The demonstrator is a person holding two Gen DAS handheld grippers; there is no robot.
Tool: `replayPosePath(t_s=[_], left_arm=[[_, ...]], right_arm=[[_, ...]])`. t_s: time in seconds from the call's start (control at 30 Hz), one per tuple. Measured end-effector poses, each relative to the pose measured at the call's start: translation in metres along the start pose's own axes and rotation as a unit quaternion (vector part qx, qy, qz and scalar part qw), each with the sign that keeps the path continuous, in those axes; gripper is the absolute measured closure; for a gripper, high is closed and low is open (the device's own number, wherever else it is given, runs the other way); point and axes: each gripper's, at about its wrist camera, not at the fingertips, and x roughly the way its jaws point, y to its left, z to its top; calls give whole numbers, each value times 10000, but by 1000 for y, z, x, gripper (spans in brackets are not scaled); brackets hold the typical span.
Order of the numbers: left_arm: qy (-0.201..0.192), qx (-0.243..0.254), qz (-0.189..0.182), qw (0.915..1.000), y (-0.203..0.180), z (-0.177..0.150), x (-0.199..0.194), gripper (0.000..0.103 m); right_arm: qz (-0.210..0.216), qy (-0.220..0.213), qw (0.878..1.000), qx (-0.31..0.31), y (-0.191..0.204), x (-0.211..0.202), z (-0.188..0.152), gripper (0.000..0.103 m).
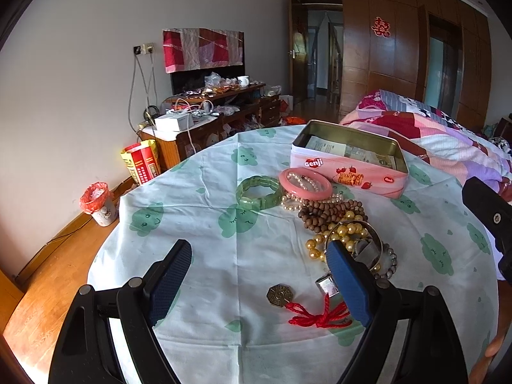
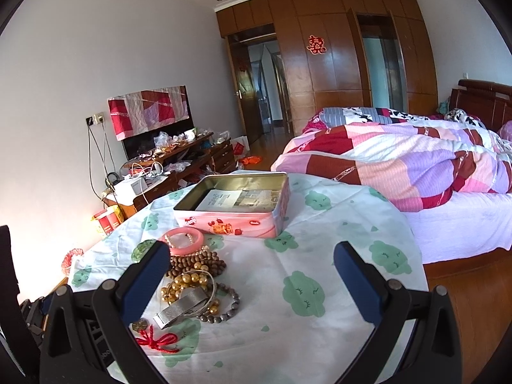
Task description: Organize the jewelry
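Observation:
A pink tin box [image 1: 348, 172] stands open on the round table, with papers inside; it also shows in the right wrist view [image 2: 236, 220]. In front of it lie a green bangle [image 1: 257, 192], a pink bangle [image 1: 304, 184] with pearls, brown wooden beads [image 1: 326, 212], gold pearl beads [image 1: 344, 232], a silver band [image 1: 368, 249] and an octagonal brass charm [image 1: 277, 294] on red cord. My left gripper [image 1: 259, 256] is open above the table, near the charm. My right gripper [image 2: 252, 256] is open over the cloth right of the pile [image 2: 192, 278].
The table wears a white cloth with green prints [image 1: 224, 256]. A bed with a patchwork quilt [image 2: 400, 160] stands to the right. A cluttered wooden TV cabinet [image 1: 217, 108] and a small bin [image 1: 97, 203] stand by the left wall.

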Motion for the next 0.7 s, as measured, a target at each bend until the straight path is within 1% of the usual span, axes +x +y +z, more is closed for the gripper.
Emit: replayPosePath(t_s=[0.07, 0.17, 0.2, 0.23, 0.27, 0.3, 0.37, 0.47, 0.5, 0.57, 0.6, 0.63, 0.7], left_arm=[[33, 80, -39, 10000, 9, -3, 5, 17], [77, 206, 97, 9997, 22, -8, 11, 17], [109, 219, 154, 9996, 26, -10, 13, 17], [174, 204, 188, 9995, 33, -11, 17, 17], [217, 174, 170, 9995, 38, -12, 19, 17], [270, 127, 139, 9995, 43, -12, 21, 17], [390, 7, 99, 9992, 54, -12, 26, 17], [434, -54, -89, 9990, 64, -11, 30, 17], [426, -42, -154, 9990, 66, -12, 30, 17], [385, 85, -304, 9988, 67, -11, 29, 17], [362, 137, -306, 9988, 68, -11, 28, 17], [319, 199, -280, 9989, 69, -11, 27, 17], [284, 237, -282, 9989, 71, -10, 25, 17]], right_arm=[[70, 92, 9999, -66, 0, 6, 0, 0], [195, 451, 9987, -137, -5, 20, -2, 0], [302, 645, 9974, -137, -8, 27, -5, 1], [408, 789, 9960, -136, -9, 32, -6, 12], [511, 986, 9937, -154, -9, 37, -8, 27], [636, 1267, 9897, -174, -8, 45, -12, 33], [963, 1588, 9825, -113, -7, 54, -17, 37], [1378, 1885, 9723, -69, 1, 62, -24, 37], [1588, 1999, 9668, -77, 6, 64, -25, 37], [2167, 2336, 9478, 97, 14, 69, -30, 37], [2348, 2481, 9396, 203, 17, 72, -32, 37], [2543, 2694, 9283, 307, 21, 76, -36, 37], [2715, 2933, 9159, 372, 29, 82, -43, 37]])
